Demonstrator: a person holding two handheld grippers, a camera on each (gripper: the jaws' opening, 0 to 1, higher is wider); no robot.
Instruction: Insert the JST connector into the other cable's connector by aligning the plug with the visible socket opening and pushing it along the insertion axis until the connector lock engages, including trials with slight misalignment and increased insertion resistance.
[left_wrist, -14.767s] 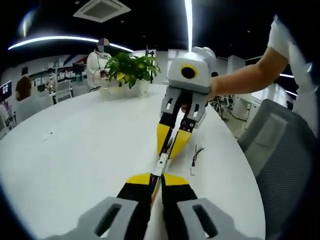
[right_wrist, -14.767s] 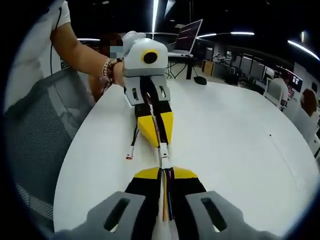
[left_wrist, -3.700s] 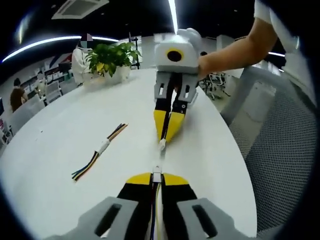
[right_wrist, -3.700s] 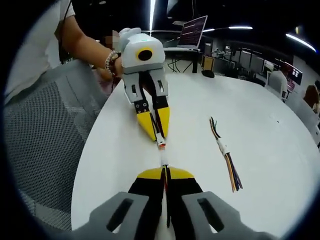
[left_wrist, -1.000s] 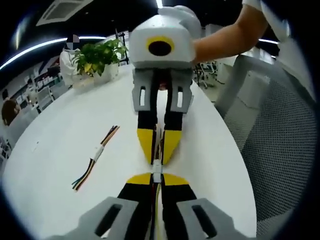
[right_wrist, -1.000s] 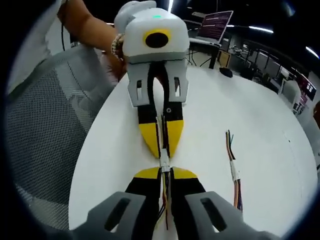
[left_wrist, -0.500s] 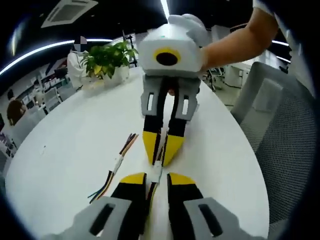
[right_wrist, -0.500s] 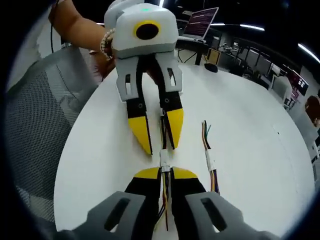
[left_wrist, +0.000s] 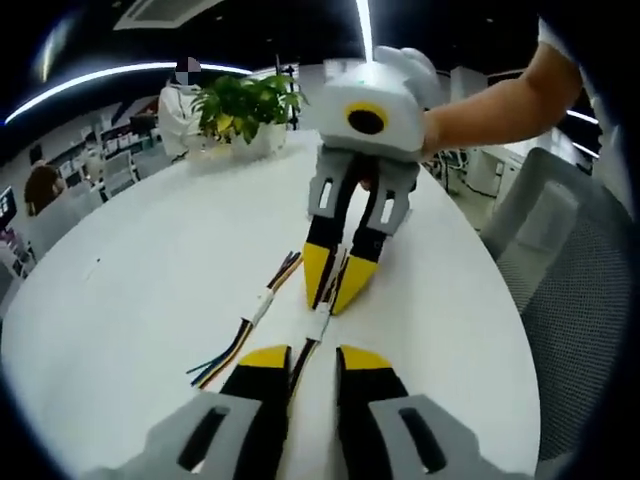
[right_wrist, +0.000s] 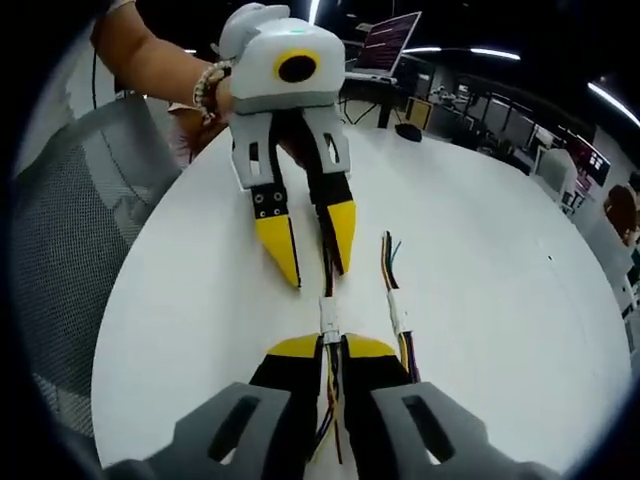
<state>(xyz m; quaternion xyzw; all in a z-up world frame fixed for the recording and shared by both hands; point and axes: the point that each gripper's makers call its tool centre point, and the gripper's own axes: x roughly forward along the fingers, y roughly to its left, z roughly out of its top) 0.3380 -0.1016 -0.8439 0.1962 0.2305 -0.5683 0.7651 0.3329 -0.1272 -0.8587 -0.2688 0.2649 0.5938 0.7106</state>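
- Left gripper view: left gripper sits low over the white table, yellow-tipped jaws apart, nothing pinched between them.
- Mated JST connector lies just past those tips, its wires running back through the gap between the jaws.
- Right gripper faces in from beyond, jaws together on the wires at the far side of the connector.
- Right gripper view: right gripper jaws pressed onto the cable, white JST connector sticking out right at its tips.
- Left gripper opposite, jaws spread, the connector's dark wires passing between them; contact with the tips can't be told.
- 2nd cable, multicoloured wires with a white joint in the middle, lies flat on the table just beside the grippers; in the right gripper view it runs parallel to the held one, near it.
- Further out: mesh chair at the table edge, potted plant at the table's far end, open laptop on a desk behind.
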